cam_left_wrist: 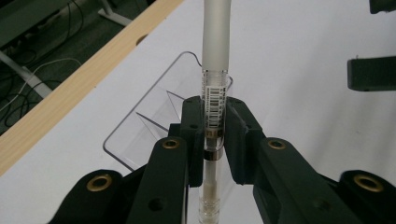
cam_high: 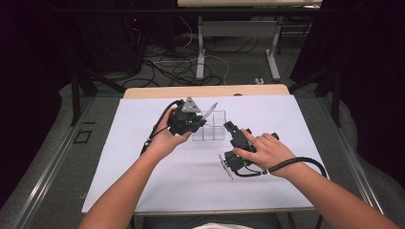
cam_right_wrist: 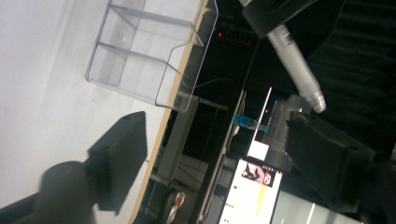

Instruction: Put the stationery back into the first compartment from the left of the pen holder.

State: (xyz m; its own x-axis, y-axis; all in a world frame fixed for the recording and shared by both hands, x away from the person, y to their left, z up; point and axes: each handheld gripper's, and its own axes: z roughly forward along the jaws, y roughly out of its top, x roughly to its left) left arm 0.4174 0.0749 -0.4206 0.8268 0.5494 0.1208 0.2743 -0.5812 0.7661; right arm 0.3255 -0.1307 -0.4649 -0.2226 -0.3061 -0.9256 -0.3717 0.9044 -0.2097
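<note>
My left gripper [cam_high: 200,118] is shut on a pen [cam_high: 210,110] and holds it above a clear plastic organizer [cam_high: 210,130] on the white table sheet. In the left gripper view the jaws [cam_left_wrist: 215,106] clamp the pen [cam_left_wrist: 215,42] at its barcode label, and the frosted barrel rises past the organizer [cam_left_wrist: 149,116]. My right gripper [cam_high: 230,128] lies rolled on its side just right of the organizer, pointing at it. In the right gripper view its jaws [cam_right_wrist: 217,135] stand wide apart with nothing between them. The organizer [cam_right_wrist: 149,56] is ahead, and the pen [cam_right_wrist: 299,70] hangs at the upper right.
A white sheet [cam_high: 143,157] covers the table, with a wooden edge [cam_high: 205,90] at the far side. Beyond it, cables [cam_high: 172,67] lie on the floor by another table's legs. The right gripper's jaws [cam_left_wrist: 371,72] show at the right of the left gripper view.
</note>
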